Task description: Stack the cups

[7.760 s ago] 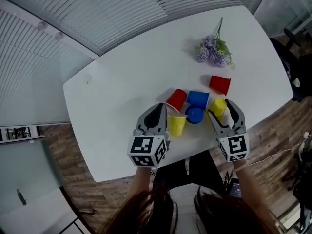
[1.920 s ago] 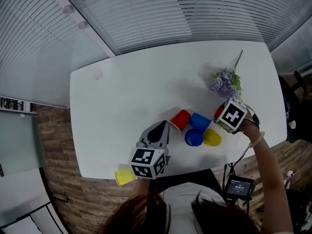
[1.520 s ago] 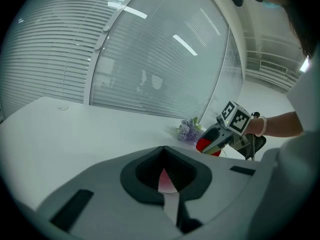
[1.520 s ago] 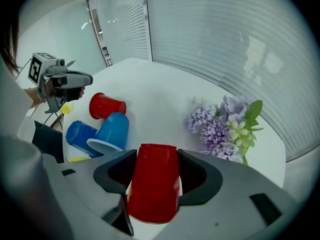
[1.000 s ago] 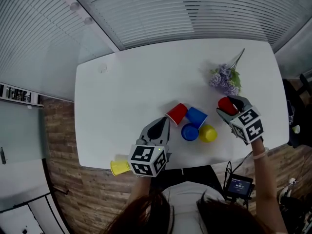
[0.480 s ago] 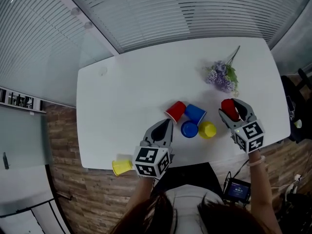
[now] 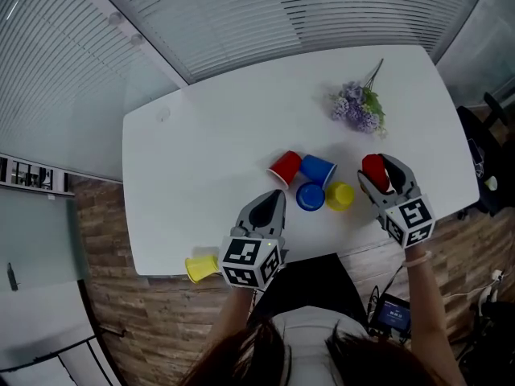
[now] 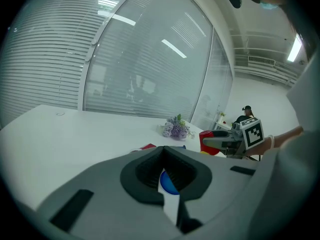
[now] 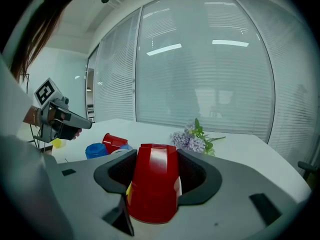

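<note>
My right gripper (image 7: pixel 381 170) is shut on a red cup (image 7: pixel 372 168), held upside down above the table's right part; in the right gripper view the red cup (image 9: pixel 152 184) fills the jaws of the right gripper (image 9: pixel 157 170). Left of it is a cluster: a yellow cup (image 7: pixel 339 195), a blue cup (image 7: pixel 310 197) standing upside down, another blue cup (image 7: pixel 319 168) and a red cup (image 7: pixel 286 167), both on their sides. My left gripper (image 7: pixel 276 194) is shut and empty, just left of the cluster. A second yellow cup (image 7: pixel 200 268) lies by the near edge.
A purple flower sprig (image 7: pixel 355 107) lies on the white table (image 7: pixel 201 151) behind the cups. The near edge runs close under both grippers, with brick-pattern floor (image 7: pixel 121 320) beyond. A slatted blind wall stands behind the table.
My right gripper has carried the red cup a little toward the near side, closer to the yellow cup, and has turned. The left gripper has edged slightly toward the cluster.
</note>
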`<state>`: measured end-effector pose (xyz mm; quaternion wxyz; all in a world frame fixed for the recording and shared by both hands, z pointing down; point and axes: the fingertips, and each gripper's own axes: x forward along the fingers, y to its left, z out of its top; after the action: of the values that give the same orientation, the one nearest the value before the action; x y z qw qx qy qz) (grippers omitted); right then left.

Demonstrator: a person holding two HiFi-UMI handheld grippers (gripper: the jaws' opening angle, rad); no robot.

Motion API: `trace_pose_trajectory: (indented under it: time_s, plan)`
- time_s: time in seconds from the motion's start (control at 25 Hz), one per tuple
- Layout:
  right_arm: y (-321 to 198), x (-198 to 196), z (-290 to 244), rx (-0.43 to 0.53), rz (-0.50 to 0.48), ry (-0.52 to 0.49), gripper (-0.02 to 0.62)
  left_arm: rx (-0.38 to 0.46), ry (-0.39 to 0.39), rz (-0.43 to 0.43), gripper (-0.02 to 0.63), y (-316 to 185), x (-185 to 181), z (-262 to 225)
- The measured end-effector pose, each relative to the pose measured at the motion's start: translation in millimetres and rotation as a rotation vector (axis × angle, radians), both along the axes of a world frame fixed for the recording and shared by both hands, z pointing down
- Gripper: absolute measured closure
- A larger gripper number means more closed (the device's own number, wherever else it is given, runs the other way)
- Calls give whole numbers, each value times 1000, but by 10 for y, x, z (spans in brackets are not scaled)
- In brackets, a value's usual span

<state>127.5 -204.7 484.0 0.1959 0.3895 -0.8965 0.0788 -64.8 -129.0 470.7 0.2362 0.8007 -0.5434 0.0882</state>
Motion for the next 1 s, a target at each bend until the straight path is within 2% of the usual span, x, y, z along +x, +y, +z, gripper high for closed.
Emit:
trace_pose_trajectory:
  time_s: [0.36, 1.0]
  plan:
    - [125, 12, 210, 9, 43, -41, 324, -6, -8, 24, 589, 161, 63, 34]
    - [94, -10, 287, 57, 53, -34, 322, -24, -19, 51, 589, 230, 89, 95]
